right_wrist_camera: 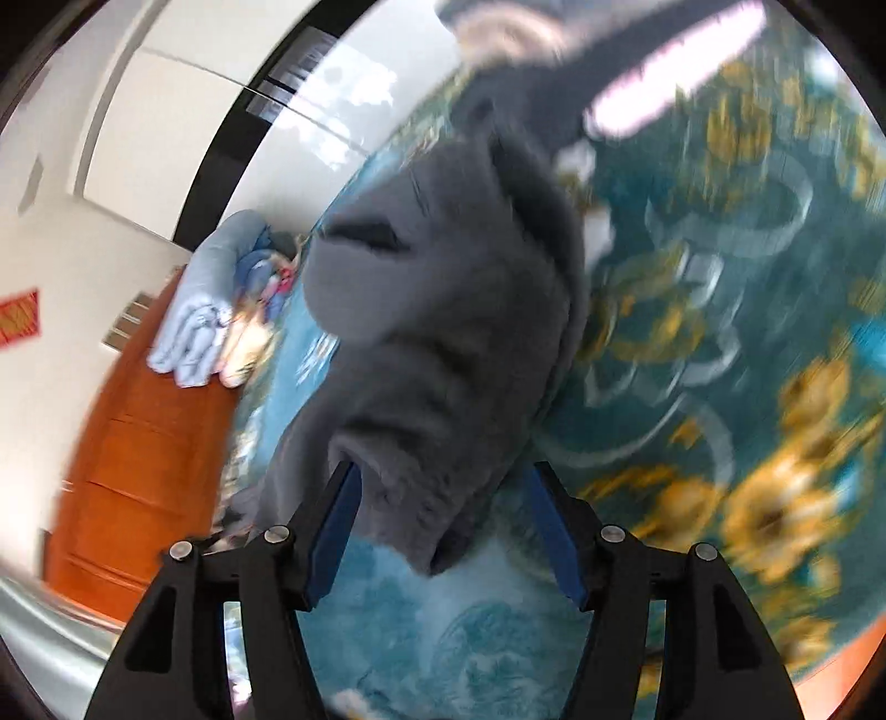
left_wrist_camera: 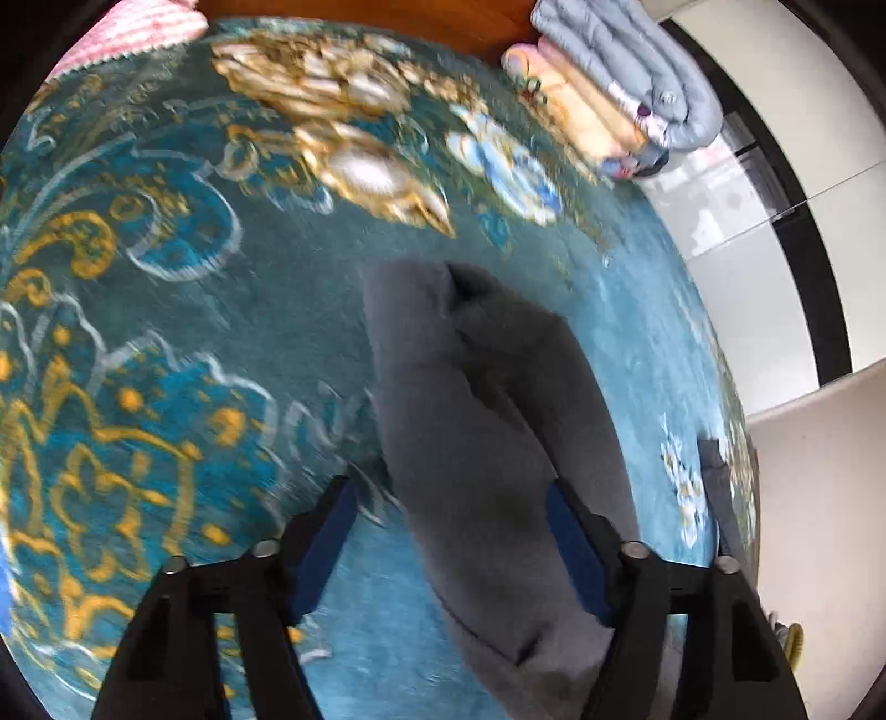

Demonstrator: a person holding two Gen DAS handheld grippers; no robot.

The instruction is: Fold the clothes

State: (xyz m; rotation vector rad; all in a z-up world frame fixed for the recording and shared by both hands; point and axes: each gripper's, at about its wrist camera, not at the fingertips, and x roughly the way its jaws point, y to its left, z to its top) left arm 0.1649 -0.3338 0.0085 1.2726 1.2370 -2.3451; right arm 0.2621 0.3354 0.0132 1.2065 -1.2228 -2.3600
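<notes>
The left tool (left_wrist_camera: 451, 512) is held with its blue pads apart, and nothing is pinched. One pad lies over the grey fleece garment (left_wrist_camera: 476, 421); the other is over the teal flowered bedspread (left_wrist_camera: 166, 343). The right tool (right_wrist_camera: 443, 498) is also spread wide, with a lump of the same grey garment (right_wrist_camera: 437, 332) seen between its pads but not squeezed.

The garment is laid in a long, bunched strip on the bedspread. If only the top layer is grabbed, the fold could be pulled crooked or the layers could slide apart. The bedspread could be caught too. Both pictures are blurred, so a corner could be missed.

A folded stack of clothes (left_wrist_camera: 620, 105) is seen far off by the wooden headboard (left_wrist_camera: 387, 22). No words or labels can be read.
</notes>
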